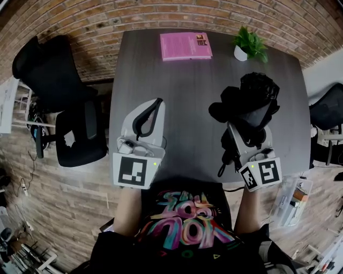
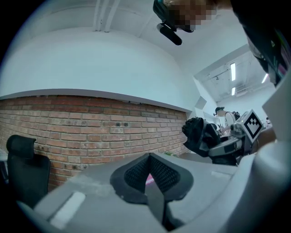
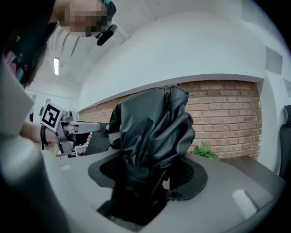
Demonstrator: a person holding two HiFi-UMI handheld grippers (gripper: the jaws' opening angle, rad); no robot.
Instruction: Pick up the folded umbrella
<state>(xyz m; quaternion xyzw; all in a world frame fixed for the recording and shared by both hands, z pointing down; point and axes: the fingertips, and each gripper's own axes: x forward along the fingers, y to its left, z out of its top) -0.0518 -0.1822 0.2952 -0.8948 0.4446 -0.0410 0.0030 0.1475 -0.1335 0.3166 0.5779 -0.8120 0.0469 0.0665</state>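
Observation:
The folded black umbrella (image 1: 251,101) hangs above the grey table (image 1: 187,85), clamped in my right gripper (image 1: 247,124). In the right gripper view the umbrella (image 3: 152,132) stands upright between the two jaws and fills the gap, its crumpled fabric rising above them. A strap dangles under that gripper in the head view. My left gripper (image 1: 153,109) hovers over the table's front left, jaws shut with nothing between them. In the left gripper view its pads (image 2: 149,175) meet, and the umbrella (image 2: 200,135) shows at the right.
A pink book (image 1: 185,45) lies at the table's far edge, with a small potted plant (image 1: 249,45) to its right. A black office chair (image 1: 64,101) stands left of the table, another (image 1: 327,115) at the right. A brick wall (image 1: 177,13) runs behind.

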